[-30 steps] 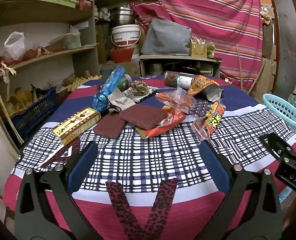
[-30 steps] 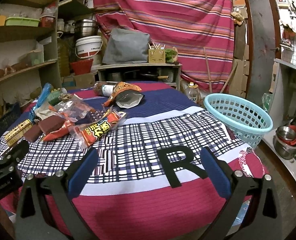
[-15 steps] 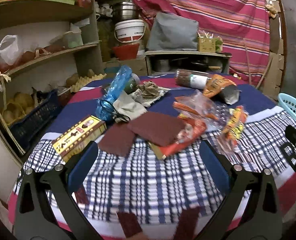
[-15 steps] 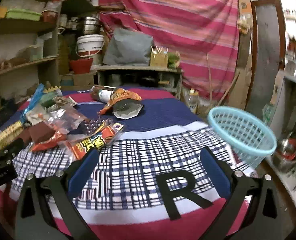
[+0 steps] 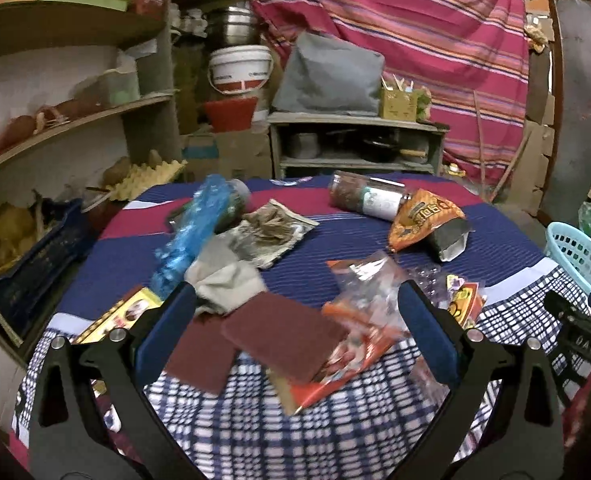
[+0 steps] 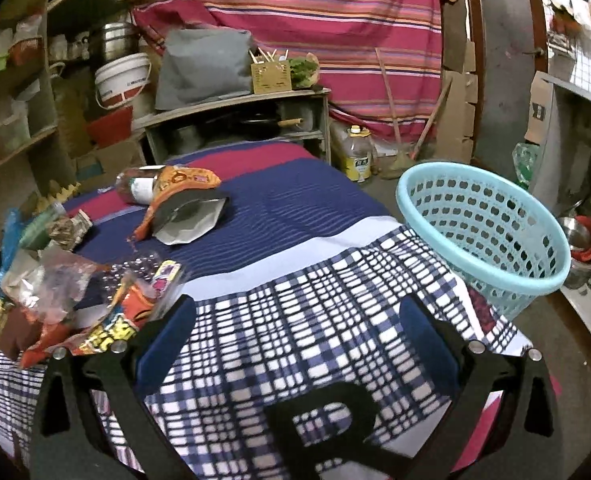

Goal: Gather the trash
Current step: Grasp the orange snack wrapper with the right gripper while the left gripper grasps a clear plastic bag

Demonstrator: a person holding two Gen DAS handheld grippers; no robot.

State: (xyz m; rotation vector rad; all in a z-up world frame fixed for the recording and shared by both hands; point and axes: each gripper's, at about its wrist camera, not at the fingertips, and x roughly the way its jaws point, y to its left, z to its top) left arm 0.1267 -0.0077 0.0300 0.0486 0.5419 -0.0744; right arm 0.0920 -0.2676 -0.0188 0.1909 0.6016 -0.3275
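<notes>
Trash lies scattered on the cloth-covered table (image 5: pixel 303 432): a maroon scouring pad (image 5: pixel 283 336) on a red snack wrapper (image 5: pixel 335 376), a clear plastic wrapper (image 5: pixel 369 280), a blue crumpled bottle (image 5: pixel 193 236), an orange snack bag (image 5: pixel 419 220), a plastic jar (image 5: pixel 365 196) lying on its side. My left gripper (image 5: pixel 295 336) is open and empty, jaws either side of the scouring pad. My right gripper (image 6: pixel 295 344) is open and empty over the checked cloth; a light-blue basket (image 6: pixel 483 236) stands at the table's right edge.
A yellow box (image 5: pixel 119 316) and a second maroon pad (image 5: pixel 199 356) lie at the left. Shelves (image 5: pixel 55 132) stand on the left, a low cabinet (image 5: pixel 355 144) behind the table, a striped curtain (image 5: pixel 415 40) beyond. The wrapper pile (image 6: pixel 95 300) shows left in the right wrist view.
My left gripper has moved forward over the table to the scouring pad and wrappers. My right gripper has moved forward and turned right, bringing the basket closer. Both stay open.
</notes>
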